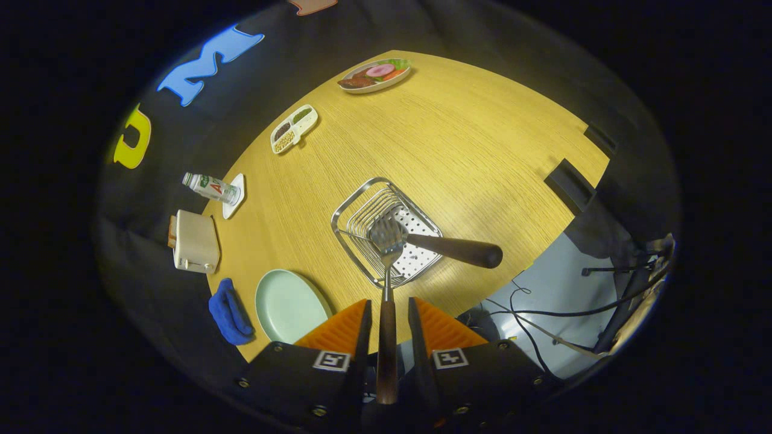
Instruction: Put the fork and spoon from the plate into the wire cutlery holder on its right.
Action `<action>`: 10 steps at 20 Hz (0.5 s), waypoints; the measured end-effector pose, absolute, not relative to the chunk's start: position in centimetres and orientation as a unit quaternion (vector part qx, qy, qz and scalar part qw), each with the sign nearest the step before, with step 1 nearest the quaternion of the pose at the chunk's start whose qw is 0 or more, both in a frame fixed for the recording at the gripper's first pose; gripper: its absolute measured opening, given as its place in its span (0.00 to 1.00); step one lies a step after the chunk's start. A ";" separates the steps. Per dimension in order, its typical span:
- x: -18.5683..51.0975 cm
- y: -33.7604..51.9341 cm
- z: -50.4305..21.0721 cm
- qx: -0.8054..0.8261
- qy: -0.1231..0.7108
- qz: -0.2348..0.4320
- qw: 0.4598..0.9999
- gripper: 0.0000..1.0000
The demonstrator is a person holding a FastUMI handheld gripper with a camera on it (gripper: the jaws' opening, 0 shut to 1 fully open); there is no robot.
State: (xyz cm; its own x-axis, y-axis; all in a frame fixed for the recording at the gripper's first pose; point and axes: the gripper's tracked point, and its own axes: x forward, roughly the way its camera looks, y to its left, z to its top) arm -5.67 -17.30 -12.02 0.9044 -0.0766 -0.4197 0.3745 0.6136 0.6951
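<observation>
My gripper [389,301] is shut on the wooden handle of the fork [387,236], which points forward from between the fingers. The fork's metal tines hang over the near part of the wire cutlery holder [356,194], a square metal basket on the wooden table [470,150]. The spoon [461,250] lies in the holder, its bowl hidden behind the fork's tines and its dark wooden handle sticking out over the right rim. The pale green plate [288,304] sits to the left of the holder, just ahead of my left finger, with nothing on it.
Along the table's left edge are a blue cloth [229,313], a cream toaster [194,242] and a small bottle [211,188] on a white coaster. Farther back stand a divided snack dish [294,128] and a plate of food [375,75]. Cables [543,313] lie on the floor to the right.
</observation>
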 end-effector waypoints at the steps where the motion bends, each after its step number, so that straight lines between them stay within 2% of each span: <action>1: -5.9 -17.4 -12.1 0.421 0.174 -0.128 0.881 0.64; 5: -5.8 -17.1 -12.4 0.424 0.172 -0.121 0.881 0.96; 10: -5.7 -16.6 -12.5 0.422 0.177 -0.113 0.882 0.97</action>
